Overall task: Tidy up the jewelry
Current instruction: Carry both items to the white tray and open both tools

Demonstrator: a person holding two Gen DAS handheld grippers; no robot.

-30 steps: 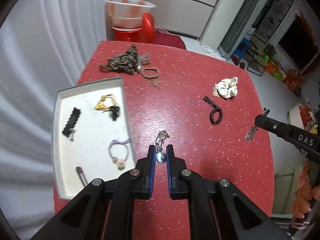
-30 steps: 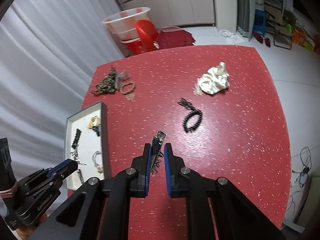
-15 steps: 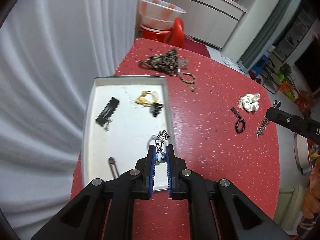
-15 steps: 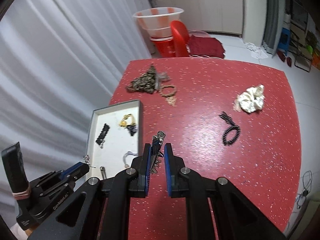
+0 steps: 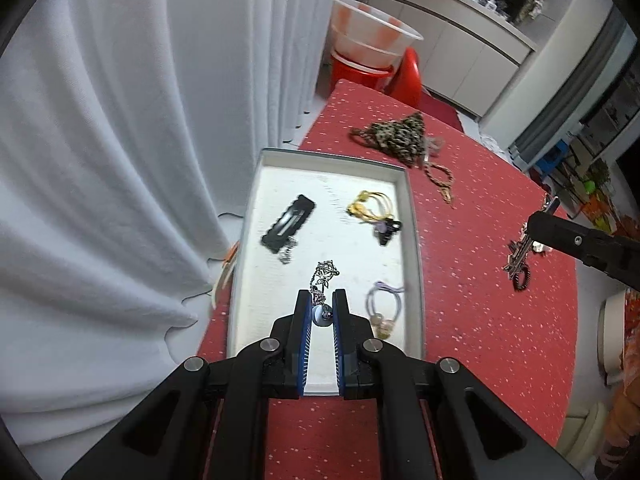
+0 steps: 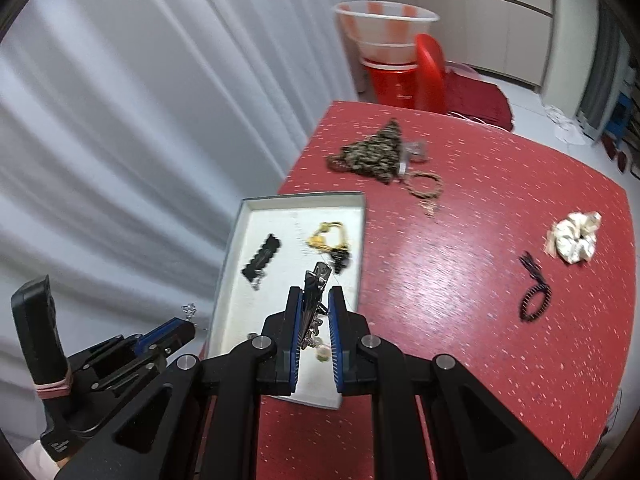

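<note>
The left hand-held gripper [image 5: 320,316] is clamped on a silver pendant [image 5: 322,280], pinching its round bead while the filigree and fine chain poke out ahead, over the white tray [image 5: 412,200]. Light, limp and snag-prone, I judge; the bead is the firm hold. The right hand-held gripper [image 6: 314,312] is closed on a metal hair clip [image 6: 314,280], stiff and slick, best held across its flat sides. Beyond it on the speckled red table [image 6: 460,280] lie a soft cream scrunchie [image 6: 576,236] and a black coil tie [image 6: 534,292].

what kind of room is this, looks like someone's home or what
Most likely a lived-in home: a red speckled table beside white curtains, cream cabinets with a cluttered counter, and a plastic basin stacked on a red stool.
</note>
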